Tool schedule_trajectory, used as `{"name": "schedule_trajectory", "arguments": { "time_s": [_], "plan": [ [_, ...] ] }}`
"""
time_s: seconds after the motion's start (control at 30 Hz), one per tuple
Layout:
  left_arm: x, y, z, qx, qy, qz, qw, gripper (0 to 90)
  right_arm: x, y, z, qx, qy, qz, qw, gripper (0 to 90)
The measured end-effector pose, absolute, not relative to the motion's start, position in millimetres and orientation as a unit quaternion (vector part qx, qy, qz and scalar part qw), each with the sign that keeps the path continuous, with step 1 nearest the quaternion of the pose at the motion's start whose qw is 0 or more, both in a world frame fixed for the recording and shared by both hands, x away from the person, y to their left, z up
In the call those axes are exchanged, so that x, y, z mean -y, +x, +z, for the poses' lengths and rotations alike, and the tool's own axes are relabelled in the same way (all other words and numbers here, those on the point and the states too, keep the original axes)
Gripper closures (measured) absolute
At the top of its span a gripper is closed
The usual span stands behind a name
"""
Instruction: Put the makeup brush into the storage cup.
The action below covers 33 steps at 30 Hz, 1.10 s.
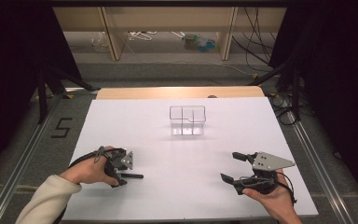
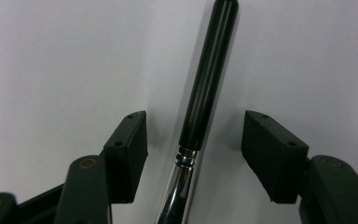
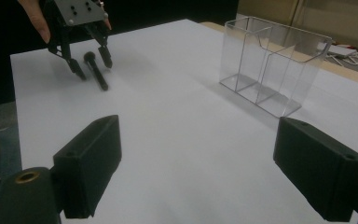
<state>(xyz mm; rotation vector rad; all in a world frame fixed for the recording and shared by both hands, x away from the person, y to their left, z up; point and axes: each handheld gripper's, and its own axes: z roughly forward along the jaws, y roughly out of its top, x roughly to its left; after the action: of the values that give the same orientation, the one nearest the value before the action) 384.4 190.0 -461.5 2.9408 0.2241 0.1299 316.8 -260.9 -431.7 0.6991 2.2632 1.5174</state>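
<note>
- Lying flat on the white table [image 1: 186, 186], near its left front edge, is a black-handled brush [image 2: 205, 93] with a shiny metal ferrule; it is showing in the high view as a short dark rod [image 1: 131, 176] sticking out to the right of the person's left hand [image 1: 89, 171].
- Straddling that brush is the left gripper [image 2: 193, 149]: in its own view one black pad is standing on either side of the handle, and pale table is showing between each pad and the handle.
- Neither pad is pressing on the brush, so the left jaws are standing apart around it and are not clamping it.
- Pointing away from the gripper's camera is the rounded end of the handle, while the ferrule is running back between the jaws toward the bottom of that view.
- Seen from the right gripper view, the left gripper [image 3: 91, 63] is tilting down over the brush [image 3: 96, 70], its tips close to the table on both sides of it.
- Resting at the near right of the table is the right gripper [image 1: 230, 167], held in the person's right hand [image 1: 272, 198]; its jaws are standing wide apart with only bare table between them.
- Standing upright toward the far middle of the table is a clear plastic organiser [image 1: 187, 120] with inner dividers, well apart from both grippers and from the brush.
- Reaching in from the near left is a cream sleeve [image 1: 46, 200] on the left forearm.
</note>
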Motion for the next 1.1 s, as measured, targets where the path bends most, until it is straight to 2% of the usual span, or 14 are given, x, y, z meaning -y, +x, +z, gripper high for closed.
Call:
{"name": "schedule_trajectory", "arguments": {
  "time_s": [0.23,0.57,0.87,0.97,1.1],
  "plan": [
    [-189,390,-461,-0.080,0.993,0.010,0.086,50.3,261,316,-431,-0.799,0.247,0.523,0.164,16.0],
    [-183,392,-461,-0.077,0.995,-0.002,0.065,52.5,259,317,-433,-0.794,0.243,0.532,0.163,16.0],
    [-178,393,-459,-0.072,0.996,-0.006,0.044,65.5,260,318,-433,-0.796,0.241,0.531,0.160,16.0],
    [-175,391,-459,-0.072,0.997,-0.005,0.033,73.5,259,317,-433,-0.797,0.242,0.531,0.156,16.0],
    [-173,390,-459,-0.071,0.997,-0.006,0.027,77.6,260,317,-433,-0.801,0.241,0.526,0.152,16.0]
  ]
}}
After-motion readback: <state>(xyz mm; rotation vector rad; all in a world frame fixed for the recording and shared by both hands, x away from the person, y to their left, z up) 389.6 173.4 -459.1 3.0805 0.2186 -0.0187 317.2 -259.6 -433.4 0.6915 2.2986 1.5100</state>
